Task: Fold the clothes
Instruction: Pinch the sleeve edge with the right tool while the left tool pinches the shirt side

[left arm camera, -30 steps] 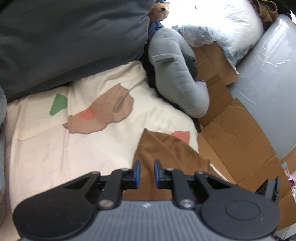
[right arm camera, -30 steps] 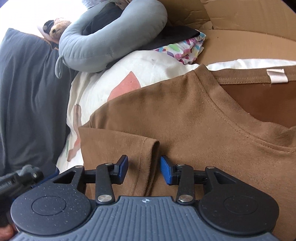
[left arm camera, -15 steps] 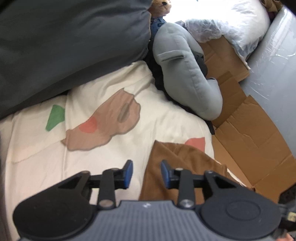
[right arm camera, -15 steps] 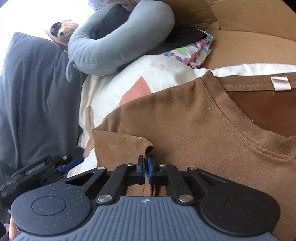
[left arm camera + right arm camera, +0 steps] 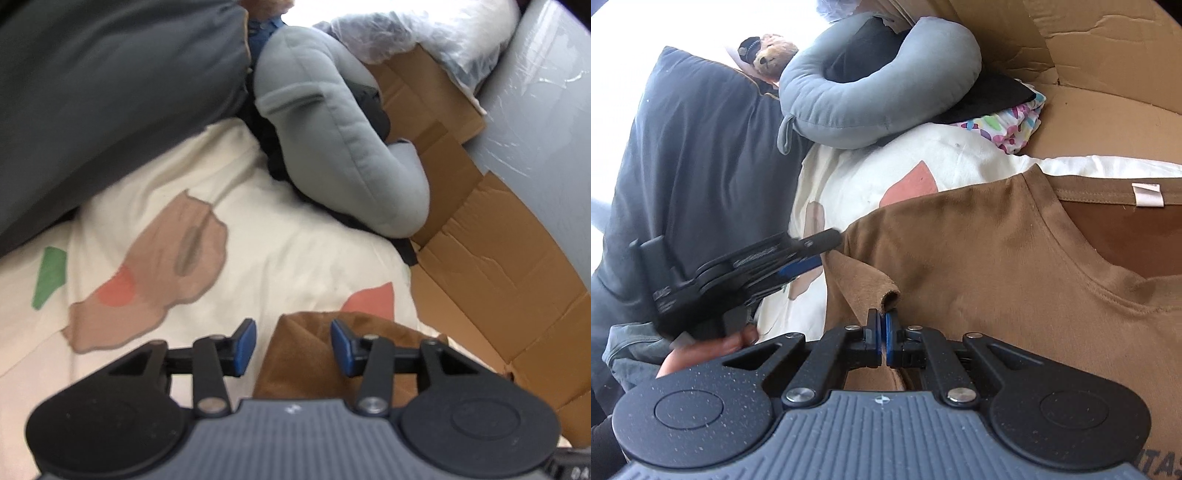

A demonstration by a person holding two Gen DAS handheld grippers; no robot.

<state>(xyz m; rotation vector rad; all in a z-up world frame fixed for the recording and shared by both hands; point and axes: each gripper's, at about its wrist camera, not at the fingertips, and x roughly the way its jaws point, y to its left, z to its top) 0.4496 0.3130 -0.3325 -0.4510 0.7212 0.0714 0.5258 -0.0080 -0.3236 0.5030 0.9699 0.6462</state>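
Observation:
A brown T-shirt (image 5: 997, 258) lies spread on a cream printed bedsheet (image 5: 295, 240), its collar and white label at the right of the right wrist view. My right gripper (image 5: 882, 325) is shut on the folded hem of the shirt's sleeve (image 5: 871, 284) and holds it slightly raised. My left gripper (image 5: 293, 345) hangs over the outer end of the same sleeve (image 5: 306, 354). Its jaws are opening, with brown cloth lying between the blue pads but not pressed by them. In the right wrist view the left gripper (image 5: 820, 251) reaches in from the left, held by a hand (image 5: 701, 350).
A grey U-shaped pillow (image 5: 332, 129) lies over dark clothes at the far side, with a big dark grey cushion (image 5: 92, 92) to its left. Flattened cardboard (image 5: 498, 277) borders the sheet on the right. A teddy bear (image 5: 772, 55) and a bright patterned cloth (image 5: 1008, 125) sit behind.
My right gripper closed on the sleeve hem and lifted it. My left gripper opened wider and slid across the sheet toward the sleeve's end, coming into the right wrist view.

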